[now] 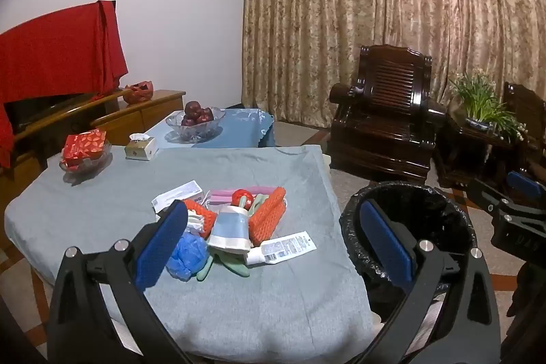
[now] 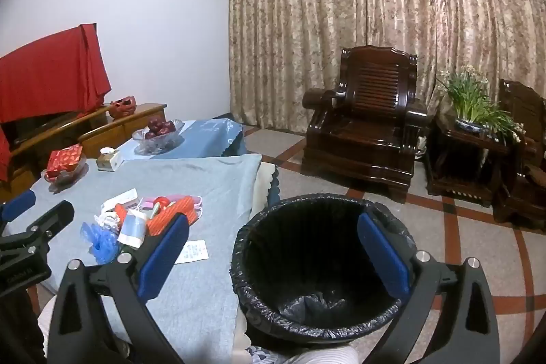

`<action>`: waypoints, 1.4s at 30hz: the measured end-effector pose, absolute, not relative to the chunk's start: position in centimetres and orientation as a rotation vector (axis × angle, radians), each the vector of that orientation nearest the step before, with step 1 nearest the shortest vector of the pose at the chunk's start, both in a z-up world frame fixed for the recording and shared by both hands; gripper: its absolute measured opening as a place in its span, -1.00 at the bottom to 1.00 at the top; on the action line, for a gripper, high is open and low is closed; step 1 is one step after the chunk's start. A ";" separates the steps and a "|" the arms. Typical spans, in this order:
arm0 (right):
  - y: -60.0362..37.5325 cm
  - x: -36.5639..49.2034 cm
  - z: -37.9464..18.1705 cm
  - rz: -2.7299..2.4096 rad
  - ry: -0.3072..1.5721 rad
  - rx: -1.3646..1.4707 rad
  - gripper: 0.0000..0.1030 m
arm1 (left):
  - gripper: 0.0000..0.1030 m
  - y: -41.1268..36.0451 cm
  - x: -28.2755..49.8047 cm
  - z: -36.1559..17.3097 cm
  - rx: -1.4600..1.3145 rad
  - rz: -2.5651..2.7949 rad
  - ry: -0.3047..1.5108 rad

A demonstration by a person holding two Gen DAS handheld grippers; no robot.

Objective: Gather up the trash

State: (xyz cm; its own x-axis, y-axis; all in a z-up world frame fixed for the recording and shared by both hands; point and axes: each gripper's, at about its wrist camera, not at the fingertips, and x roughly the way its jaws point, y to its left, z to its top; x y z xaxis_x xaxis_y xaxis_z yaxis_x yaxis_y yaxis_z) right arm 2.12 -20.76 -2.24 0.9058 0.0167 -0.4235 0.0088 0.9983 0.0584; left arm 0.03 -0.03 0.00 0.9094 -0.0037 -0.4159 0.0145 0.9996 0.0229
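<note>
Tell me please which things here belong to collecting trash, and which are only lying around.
For the job: the trash pile on the grey cloth, the white wrapper beside it, the lined bin.

Lying about: apple bowl, tissue box, red packet dish, armchair, plant.

Upper left of my view hangs a red cloth (image 1: 58, 50); apples in a glass bowl (image 1: 196, 125) mid-left, a dark armchair (image 1: 385, 125) right.
</note>
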 end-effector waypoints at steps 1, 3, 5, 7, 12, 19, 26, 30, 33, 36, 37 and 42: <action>-20.8 2.1 -2.2 0.004 0.436 0.060 0.89 | 0.91 0.0 0.0 0.0 0.017 -0.009 0.429; -20.8 2.1 -2.2 0.006 0.435 0.063 0.89 | 0.91 0.0 0.1 0.0 0.021 -0.010 0.429; -20.8 2.1 -2.2 0.007 0.434 0.064 0.89 | 0.91 0.0 0.1 -0.1 0.023 -0.012 0.431; -20.7 2.0 -2.2 0.008 0.434 0.063 0.89 | 0.91 0.0 0.2 -0.1 0.023 -0.011 0.431; -20.7 2.4 -2.5 0.007 0.439 0.056 0.89 | 0.91 0.0 0.0 0.0 0.019 -0.010 0.428; -20.5 2.4 -2.6 0.007 0.442 0.058 0.89 | 0.91 0.1 0.0 0.0 0.020 -0.010 0.430; -20.5 2.5 -3.0 0.006 0.444 0.060 0.89 | 0.91 0.5 0.4 -0.4 0.019 -0.010 0.431; -20.5 2.5 -2.9 0.007 0.445 0.061 0.89 | 0.91 0.4 0.4 -0.4 0.019 -0.009 0.432; -20.6 2.5 -2.9 0.007 0.445 0.062 0.89 | 0.91 0.4 0.4 -0.4 0.019 -0.008 0.432; -20.6 2.5 -2.9 0.008 0.446 0.061 0.89 | 0.91 0.4 0.4 -0.4 0.020 -0.008 0.432; -20.6 2.5 -2.9 0.008 0.446 0.061 0.89 | 0.91 0.4 0.4 -0.4 0.020 -0.009 0.432; -20.6 2.5 -2.9 0.008 0.445 0.062 0.89 | 0.91 0.4 0.4 -0.4 0.021 -0.009 0.432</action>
